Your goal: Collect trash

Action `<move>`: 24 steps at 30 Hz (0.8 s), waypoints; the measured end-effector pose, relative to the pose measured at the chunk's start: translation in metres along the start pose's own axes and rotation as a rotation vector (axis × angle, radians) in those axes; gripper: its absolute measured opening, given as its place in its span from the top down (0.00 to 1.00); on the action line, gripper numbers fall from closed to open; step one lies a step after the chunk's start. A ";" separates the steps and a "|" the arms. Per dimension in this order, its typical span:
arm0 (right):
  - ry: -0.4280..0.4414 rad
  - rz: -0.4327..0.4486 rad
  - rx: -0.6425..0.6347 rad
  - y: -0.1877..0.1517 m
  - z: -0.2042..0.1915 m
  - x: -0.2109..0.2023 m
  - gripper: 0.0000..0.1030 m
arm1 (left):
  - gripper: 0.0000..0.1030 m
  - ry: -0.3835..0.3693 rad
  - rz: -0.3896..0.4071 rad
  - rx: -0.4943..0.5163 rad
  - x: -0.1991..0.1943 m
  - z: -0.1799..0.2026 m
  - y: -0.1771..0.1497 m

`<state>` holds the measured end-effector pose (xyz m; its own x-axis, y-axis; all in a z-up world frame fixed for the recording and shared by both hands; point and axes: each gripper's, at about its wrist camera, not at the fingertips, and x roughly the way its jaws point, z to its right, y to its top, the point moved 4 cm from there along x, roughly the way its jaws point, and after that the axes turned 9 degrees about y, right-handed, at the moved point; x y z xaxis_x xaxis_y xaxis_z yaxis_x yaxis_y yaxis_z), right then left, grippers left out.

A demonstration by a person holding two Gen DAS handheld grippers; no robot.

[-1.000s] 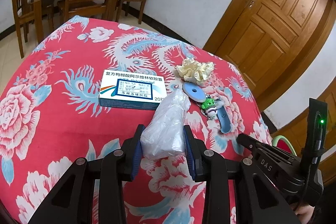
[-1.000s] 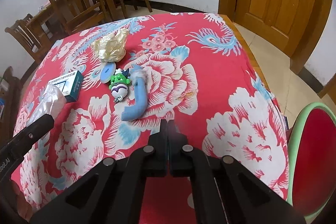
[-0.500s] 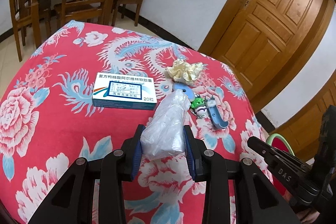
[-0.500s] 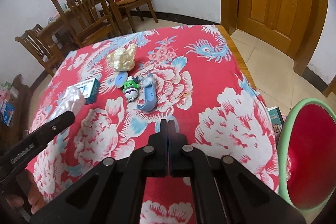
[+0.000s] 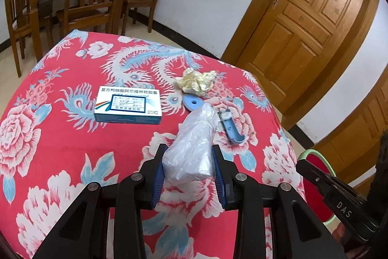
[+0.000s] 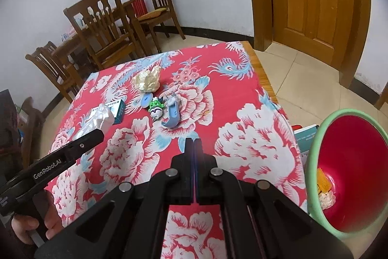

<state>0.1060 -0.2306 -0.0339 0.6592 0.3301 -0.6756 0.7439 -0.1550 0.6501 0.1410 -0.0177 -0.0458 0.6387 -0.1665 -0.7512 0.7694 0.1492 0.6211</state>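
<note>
Crumpled plastic bag [image 5: 191,152] clamped in left gripper [image 5: 189,170], clear of the worktop [image 5: 48,137].

Jaws grip the bag's lower end so the loose top trails forward; judged ready for transfer to the red bin [image 6: 351,169] beside the worktop. Right gripper [image 6: 194,154] is empty, jaws together. Paper wad [image 5: 197,82], medicine box [image 5: 128,104] and blue hook [image 5: 231,129] lie on the floral cloth.
</note>
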 end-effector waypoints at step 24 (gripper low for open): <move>0.040 -0.032 0.015 0.008 -0.005 0.020 0.74 | 0.65 0.028 0.004 -0.028 0.005 -0.010 0.007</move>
<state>0.1249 -0.2206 -0.0405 0.6304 0.3724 -0.6812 0.7663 -0.1577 0.6229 0.1495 -0.0073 -0.0473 0.6413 -0.1385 -0.7547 0.7658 0.1769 0.6183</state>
